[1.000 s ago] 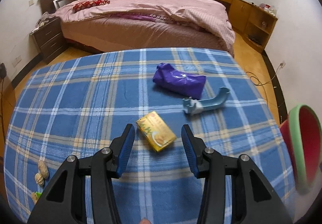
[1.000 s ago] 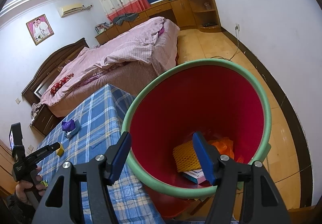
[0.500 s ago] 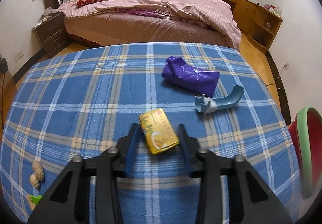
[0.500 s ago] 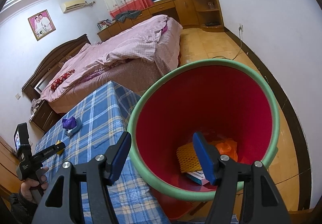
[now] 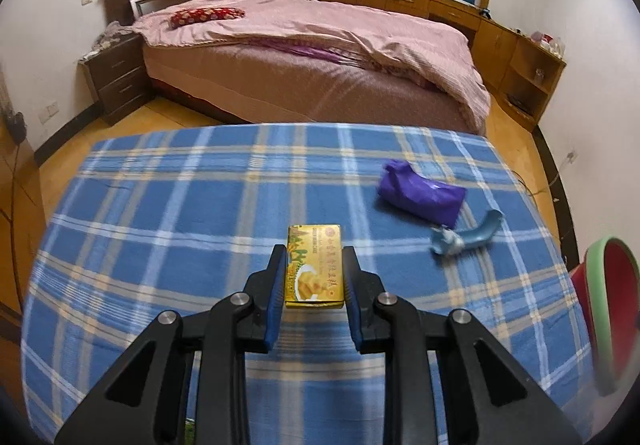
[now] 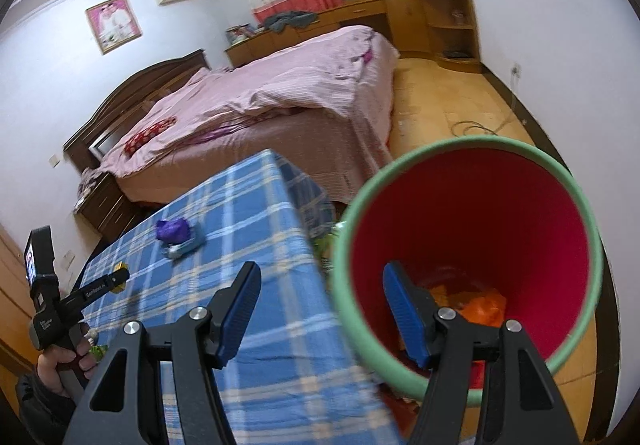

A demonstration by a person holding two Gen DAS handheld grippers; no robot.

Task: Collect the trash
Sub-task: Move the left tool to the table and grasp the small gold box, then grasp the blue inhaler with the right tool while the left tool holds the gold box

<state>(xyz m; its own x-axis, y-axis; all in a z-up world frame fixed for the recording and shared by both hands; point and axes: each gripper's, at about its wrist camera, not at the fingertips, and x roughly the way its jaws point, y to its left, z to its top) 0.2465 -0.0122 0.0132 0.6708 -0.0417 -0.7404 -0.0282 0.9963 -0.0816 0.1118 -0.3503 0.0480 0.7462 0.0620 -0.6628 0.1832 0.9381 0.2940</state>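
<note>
One small yellow rectangular carton with printed food artwork point(image 5: 315, 265) sits between the blue pads of the left gripper point(image 5: 314, 277), whose jaws have just been closing and now press against both long sides of the box; it looks raised slightly off the blue plaid tablecloth point(image 5: 160, 225), though I cannot tell for sure. Same carton shows as a yellow speck at the tip of that gripper in the right wrist view point(image 6: 119, 281), with a person's hand point(image 6: 64, 361) wrapped around the gripper handle. Farther along the cloth, well apart from the carton: a crumpled purple plastic bag point(image 5: 420, 195), and just beside it a pale blue curved plastic piece point(image 5: 466, 237), the two nearly touching. Right gripper point(image 6: 324, 309) has its jaws spread wide with nothing between the pads; one finger lies over the table edge, the other over the mouth of a red plastic bin with a green rim point(image 6: 576, 205). The bin stands beside the table and holds orange crumpled waste point(image 6: 480, 305) at the bottom. Beyond the table: a bed with a pink quilt point(image 5: 320, 29), a dark wooden nightstand point(image 5: 116, 81), and light wooden cabinets point(image 5: 520, 61) along the wall.
</note>
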